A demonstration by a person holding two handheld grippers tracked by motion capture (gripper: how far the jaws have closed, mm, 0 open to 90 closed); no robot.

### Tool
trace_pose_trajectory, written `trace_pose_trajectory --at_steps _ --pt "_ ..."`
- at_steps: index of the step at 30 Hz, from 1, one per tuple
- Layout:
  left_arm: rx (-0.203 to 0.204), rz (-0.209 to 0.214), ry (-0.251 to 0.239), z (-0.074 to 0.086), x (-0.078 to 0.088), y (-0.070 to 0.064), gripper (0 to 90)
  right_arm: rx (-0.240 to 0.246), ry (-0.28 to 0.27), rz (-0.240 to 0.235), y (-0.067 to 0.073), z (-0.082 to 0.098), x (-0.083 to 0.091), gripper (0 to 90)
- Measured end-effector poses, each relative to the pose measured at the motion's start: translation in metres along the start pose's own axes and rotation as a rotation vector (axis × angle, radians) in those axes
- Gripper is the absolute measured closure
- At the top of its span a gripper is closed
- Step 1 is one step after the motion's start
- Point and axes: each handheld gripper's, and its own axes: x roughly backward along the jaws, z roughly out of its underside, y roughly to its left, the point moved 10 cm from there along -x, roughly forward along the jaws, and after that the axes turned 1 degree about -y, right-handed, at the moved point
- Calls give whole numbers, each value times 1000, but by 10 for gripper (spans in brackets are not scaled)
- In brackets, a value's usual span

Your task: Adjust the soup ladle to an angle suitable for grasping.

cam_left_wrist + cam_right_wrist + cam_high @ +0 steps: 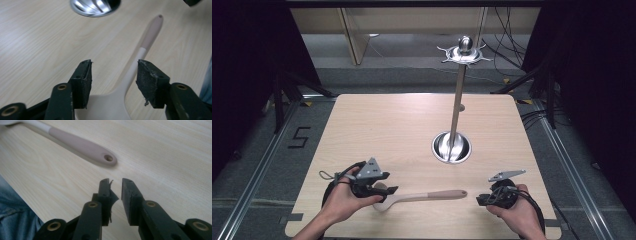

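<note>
A spoon [422,196] with a cream bowl and a dusty-pink handle lies flat near the table's front edge, handle pointing right. My left gripper [387,191] is at the bowl end. In the left gripper view it [113,75] is open, and the spoon [147,42] has its neck running between the two pads, with no pad touching it. My right gripper [481,200] rests on the table just right of the handle tip. In the right gripper view its jaws [115,181] stand almost together with nothing between them, and the spoon handle's holed end [100,153] lies ahead.
A metal stand [457,105] rises from a round shiny base [452,148] at the table's centre right, with a hooked disc [463,52] on top. The base [95,6] also shows beyond the left jaws. The table edge [422,235] is close to both hands.
</note>
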Motion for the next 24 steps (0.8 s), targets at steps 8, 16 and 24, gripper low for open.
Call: trace_pose_trajectory --at_steps 8,16,24 --pt "-241 112 180 -14 -28 -19 517 151 50 68 -10 6 -2 751" --pt "-381 202 363 -22 -61 -36 556 318 103 112 -13 5 -4 698" --pt "-387 201 481 -17 -81 -41 589 323 95 111 -10 5 -2 656"
